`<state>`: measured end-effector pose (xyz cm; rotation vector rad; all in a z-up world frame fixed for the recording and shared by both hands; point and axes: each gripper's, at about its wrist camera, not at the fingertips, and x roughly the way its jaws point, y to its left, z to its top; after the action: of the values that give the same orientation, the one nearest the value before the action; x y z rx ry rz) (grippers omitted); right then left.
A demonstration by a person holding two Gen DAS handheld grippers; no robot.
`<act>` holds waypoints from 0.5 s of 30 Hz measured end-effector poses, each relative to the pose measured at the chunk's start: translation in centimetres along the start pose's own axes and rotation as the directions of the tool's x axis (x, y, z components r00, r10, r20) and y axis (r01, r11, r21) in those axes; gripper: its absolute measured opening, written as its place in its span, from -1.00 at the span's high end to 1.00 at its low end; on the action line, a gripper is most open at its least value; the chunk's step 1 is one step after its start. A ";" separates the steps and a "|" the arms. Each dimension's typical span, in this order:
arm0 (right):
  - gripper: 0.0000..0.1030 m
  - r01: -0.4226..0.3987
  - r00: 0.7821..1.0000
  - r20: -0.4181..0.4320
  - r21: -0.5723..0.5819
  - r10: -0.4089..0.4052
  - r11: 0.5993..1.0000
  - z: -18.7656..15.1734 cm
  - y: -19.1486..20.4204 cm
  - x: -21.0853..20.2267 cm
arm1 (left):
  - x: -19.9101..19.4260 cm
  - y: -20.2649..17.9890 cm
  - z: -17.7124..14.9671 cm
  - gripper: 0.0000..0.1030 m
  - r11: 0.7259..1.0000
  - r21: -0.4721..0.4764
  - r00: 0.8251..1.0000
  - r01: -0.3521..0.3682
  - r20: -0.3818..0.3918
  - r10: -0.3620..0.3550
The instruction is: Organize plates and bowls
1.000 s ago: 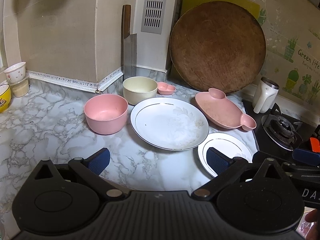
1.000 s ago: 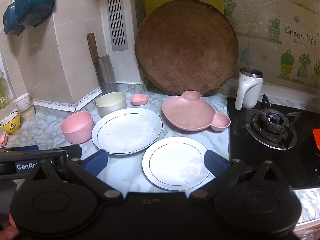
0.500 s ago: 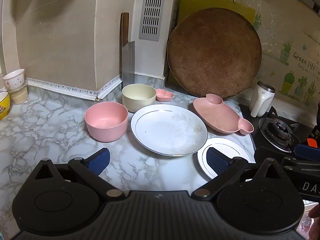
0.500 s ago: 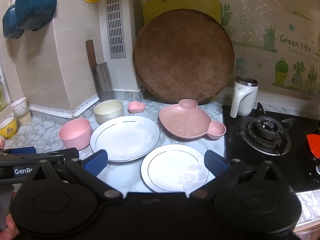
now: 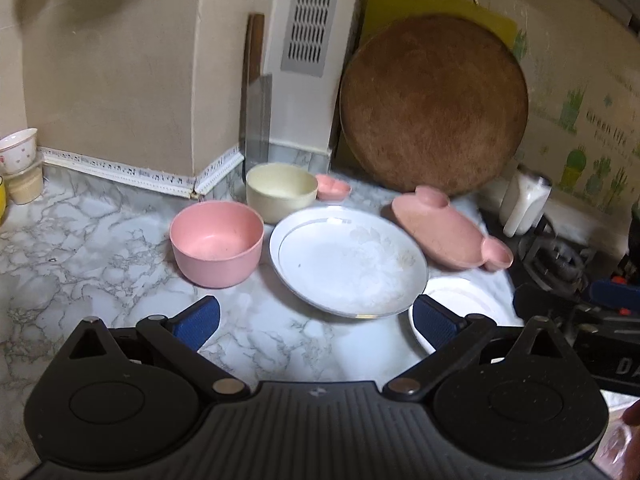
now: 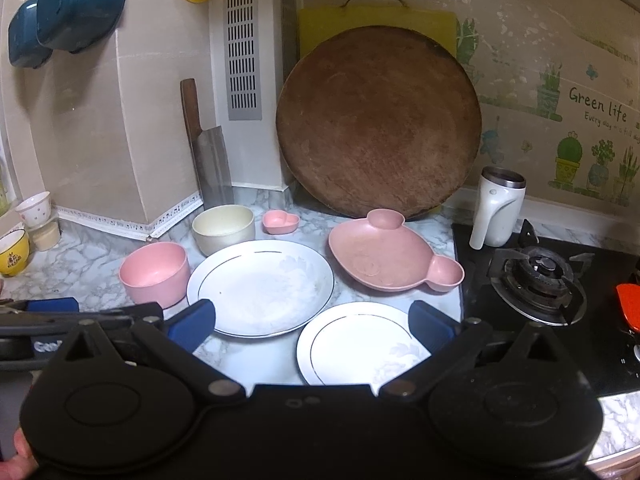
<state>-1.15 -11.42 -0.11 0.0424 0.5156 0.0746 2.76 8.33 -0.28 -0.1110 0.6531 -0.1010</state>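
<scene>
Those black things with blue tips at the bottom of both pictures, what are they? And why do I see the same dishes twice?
They are two grabbing tools that a person holds, one in each hand. Each tool carries a camera looking along its two blue-tipped fingers, so you get two pictures of one kitchen counter. One shows the left gripper, the other the right gripper. Both are open and hold nothing. On the counter lie a pink bowl, a cream bowl, a large white plate, a small white plate, a pink bear-shaped dish and a tiny pink heart dish. A stove sits at the right.
</scene>
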 end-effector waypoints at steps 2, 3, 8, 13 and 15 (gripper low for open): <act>-1.00 0.007 1.000 -0.009 -0.014 -0.007 1.000 0.1 0.0 0.4 | 0.7 0.2 0.1 -1.00 1.000 0.005 1.000 0.014 -0.005 -0.014; -1.00 0.006 1.000 -0.018 -0.018 -0.006 1.000 0.2 -0.1 0.7 | 1.1 0.4 0.2 -1.00 1.000 0.000 1.000 0.010 -0.006 -0.010; -1.00 -0.047 0.995 -0.094 -0.024 0.045 0.999 1.2 -1.8 4.2 | 3.9 1.1 1.0 -1.00 0.999 -0.045 0.999 0.004 -0.046 -0.006; -0.95 -0.108 0.981 -0.159 0.015 0.109 0.994 1.9 -4.0 9.5 | 7.0 1.7 1.7 -0.99 0.991 -0.105 0.993 -0.085 -0.093 0.075; -0.91 -0.132 0.973 -0.187 0.017 0.133 0.991 2.2 -4.6 11.5 | 8.4 2.0 2.1 -0.99 0.986 -0.134 0.989 -0.101 -0.119 0.085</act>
<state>10.21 -15.08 -4.12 0.0743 0.7012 0.2096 10.72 9.41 -3.94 -0.2108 0.7773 0.0290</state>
